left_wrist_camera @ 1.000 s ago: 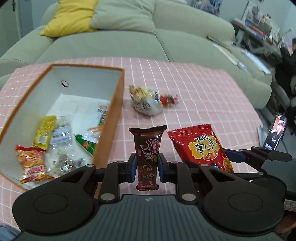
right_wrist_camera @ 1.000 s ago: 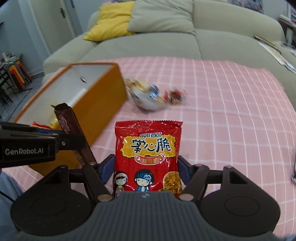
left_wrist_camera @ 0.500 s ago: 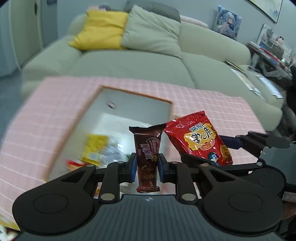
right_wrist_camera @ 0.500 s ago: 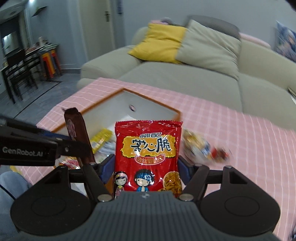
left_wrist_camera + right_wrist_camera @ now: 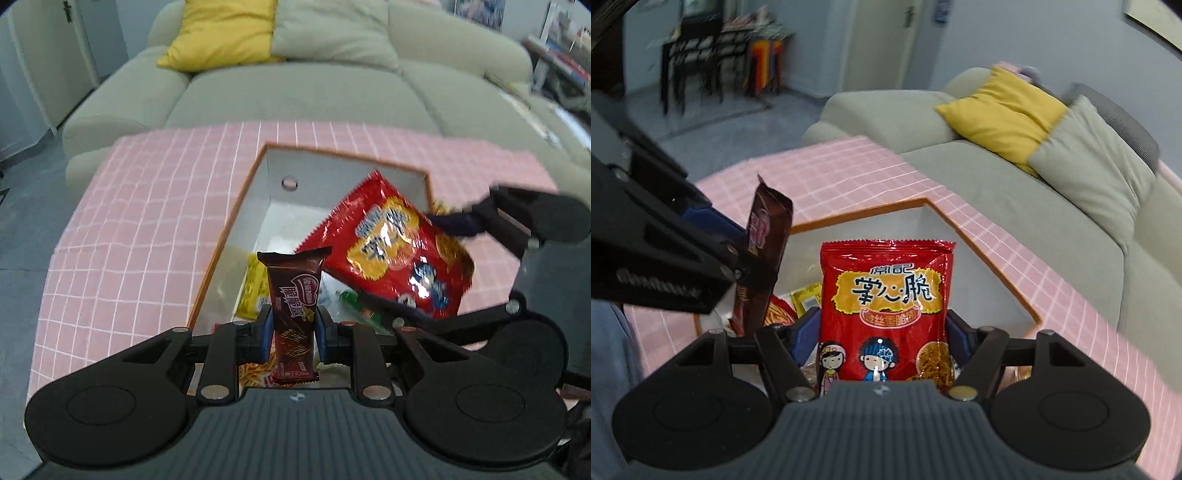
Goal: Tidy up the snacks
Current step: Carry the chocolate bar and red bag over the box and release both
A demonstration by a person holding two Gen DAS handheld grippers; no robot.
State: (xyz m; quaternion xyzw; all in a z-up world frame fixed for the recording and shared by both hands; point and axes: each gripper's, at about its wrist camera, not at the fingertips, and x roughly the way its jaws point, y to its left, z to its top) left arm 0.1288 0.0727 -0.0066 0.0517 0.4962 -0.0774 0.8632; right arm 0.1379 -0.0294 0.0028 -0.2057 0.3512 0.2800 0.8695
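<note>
A brown chocolate bar wrapper point(image 5: 293, 306) is held upright, clamped between the closed fingers of the left gripper point(image 5: 293, 328). A red snack bag point(image 5: 884, 310) is gripped the same way by the right gripper point(image 5: 882, 336). Both are poised above an open orange-edged box point(image 5: 236, 218) containing a yellow packet point(image 5: 255, 288) and other snacks. The box is set on a pink checked tablecloth point(image 5: 147, 229) before a grey-green sofa point(image 5: 295, 85).
</note>
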